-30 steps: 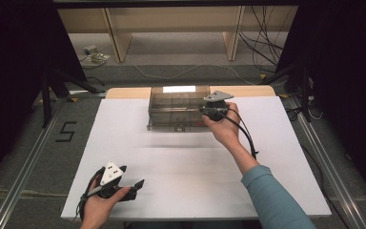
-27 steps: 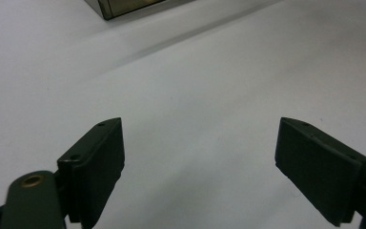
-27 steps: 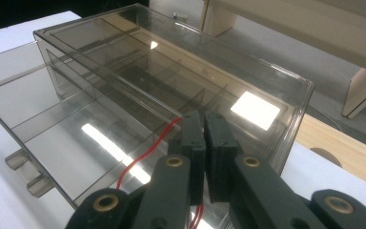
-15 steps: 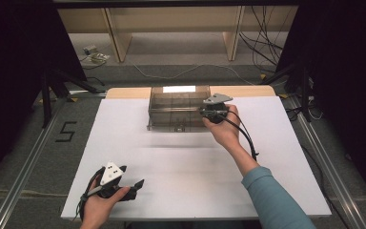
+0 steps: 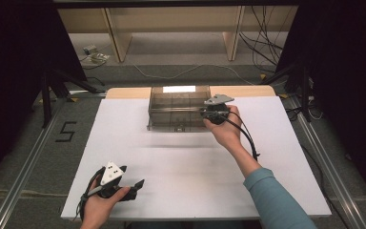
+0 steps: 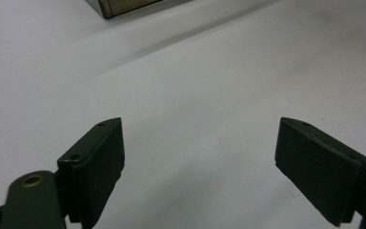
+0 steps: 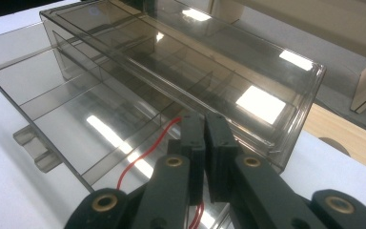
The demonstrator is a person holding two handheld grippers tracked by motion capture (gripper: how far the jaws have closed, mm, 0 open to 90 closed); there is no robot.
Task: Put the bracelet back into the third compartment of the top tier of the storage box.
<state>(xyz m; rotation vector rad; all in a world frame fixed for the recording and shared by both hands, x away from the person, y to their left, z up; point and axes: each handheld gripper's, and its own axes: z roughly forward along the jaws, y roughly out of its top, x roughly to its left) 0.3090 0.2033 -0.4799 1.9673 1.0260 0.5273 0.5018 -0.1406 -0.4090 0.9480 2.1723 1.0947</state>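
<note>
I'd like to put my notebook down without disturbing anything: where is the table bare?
Bare white table lies between the clear compartment box and the left gripper, and left of the box. It is crowded at the box's right end, where the right gripper sits shut.

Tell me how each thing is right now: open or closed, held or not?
Smoky clear plastic compartment box: lid open, standing on the white table.
Thin red wire: lying across the box's lid, running to the shut jaws.
Right gripper: shut, over the box lid.
Left gripper: open, holding nothing.
</note>
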